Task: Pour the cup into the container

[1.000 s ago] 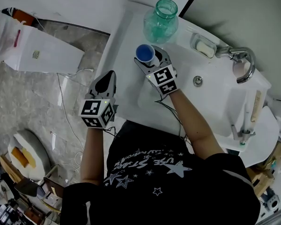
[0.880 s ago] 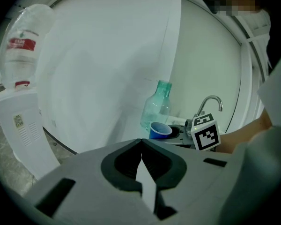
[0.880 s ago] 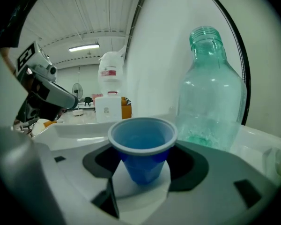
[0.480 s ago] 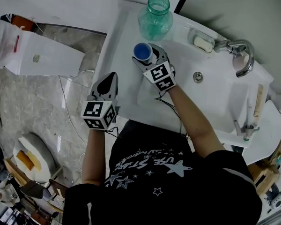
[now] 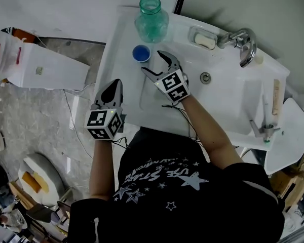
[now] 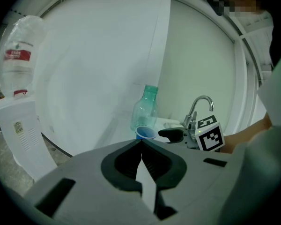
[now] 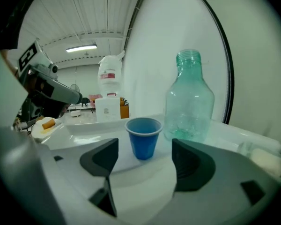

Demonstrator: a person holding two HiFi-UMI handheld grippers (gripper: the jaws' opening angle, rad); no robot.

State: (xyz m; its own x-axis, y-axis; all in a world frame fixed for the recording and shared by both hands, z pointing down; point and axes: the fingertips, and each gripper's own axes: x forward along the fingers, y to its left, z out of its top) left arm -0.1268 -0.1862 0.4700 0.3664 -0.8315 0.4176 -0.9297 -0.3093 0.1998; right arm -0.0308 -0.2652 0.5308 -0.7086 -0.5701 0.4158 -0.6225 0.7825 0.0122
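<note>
A small blue cup [image 5: 141, 53] stands upright on the left ledge of the white sink [image 5: 122, 44], just in front of a green glass jar [image 5: 151, 20] with an open mouth. My right gripper [image 5: 153, 62] sits a little behind the cup, its jaws wide and still opening, nothing between the pads. In the right gripper view the cup [image 7: 144, 138] stands free ahead of the jaws with the jar [image 7: 189, 100] behind it. My left gripper [image 5: 113, 85] hovers by the sink's left edge, shut and empty. The left gripper view shows the cup [image 6: 145, 133] and jar [image 6: 145, 110] beyond its closed tips.
A soap dish [image 5: 202, 38] and a chrome faucet [image 5: 241, 40] sit at the sink's back right, with the drain [image 5: 205, 77] in the basin. A white water dispenser [image 5: 38, 67] stands on the floor to the left. Brushes lie on the right ledge [image 5: 275, 97].
The right gripper has let go of the blue cup and drawn back from it with its jaws spread wide. The cup stays upright on the ledge. The left gripper has barely moved.
</note>
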